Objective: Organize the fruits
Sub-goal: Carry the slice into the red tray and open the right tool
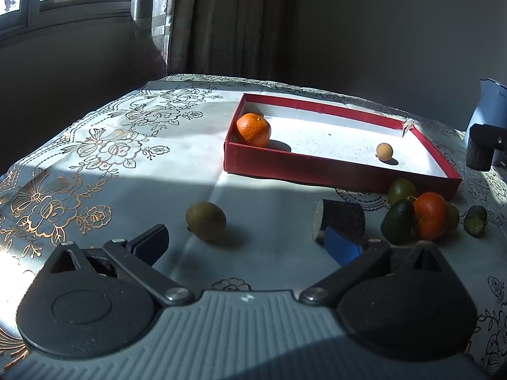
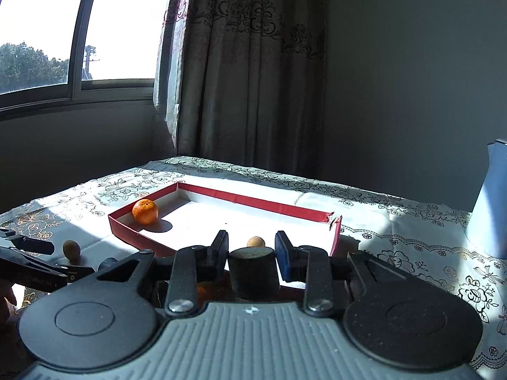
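Note:
A red tray [image 1: 317,169] with a white floor holds an orange [image 1: 253,129] at its left end and a small tan fruit [image 1: 384,151] at its right. My left gripper [image 1: 244,237] is open and low over the cloth, with a yellow-green fruit [image 1: 206,220] between its fingers, untouched. A dark cut cylinder [image 1: 340,223] lies by its right finger. A pile of green fruits [image 1: 397,225] and an orange-red fruit [image 1: 430,211] sits to the right. My right gripper [image 2: 252,248] is shut on a dark cylinder piece [image 2: 253,270] before the tray [image 2: 221,194].
A floral tablecloth [image 1: 104,148] covers the table. A pale blue container [image 2: 489,209] stands at the right edge. A green fruit half [image 1: 475,220] lies far right. Curtains and a window are behind the table.

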